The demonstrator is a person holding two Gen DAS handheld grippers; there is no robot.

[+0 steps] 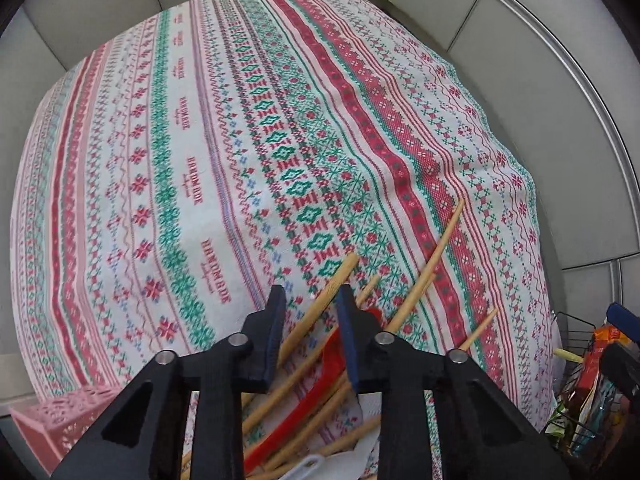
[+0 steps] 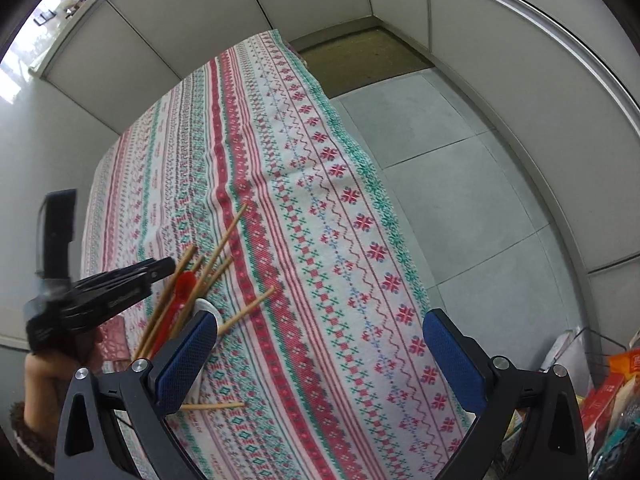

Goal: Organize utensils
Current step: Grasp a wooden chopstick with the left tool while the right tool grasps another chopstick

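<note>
The left gripper (image 1: 310, 300) is lowered over the chopsticks (image 1: 332, 286) piled at the table's (image 1: 120, 184) near edge; its jaws are narrowed around one stick, contact unclear. Its long axis runs away up the cloth. A red spoon (image 1: 304, 400) lies among them. A pink basket (image 1: 68, 416) sits left, contents hidden. The right gripper (image 2: 320, 360) is spread wide, empty.

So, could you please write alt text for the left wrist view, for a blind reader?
The left gripper points down at a heap of wooden chopsticks and a red utensil on a red-and-green patterned tablecloth; its jaws stand a little apart, one chopstick between them. A pink basket shows at the lower left.
</note>
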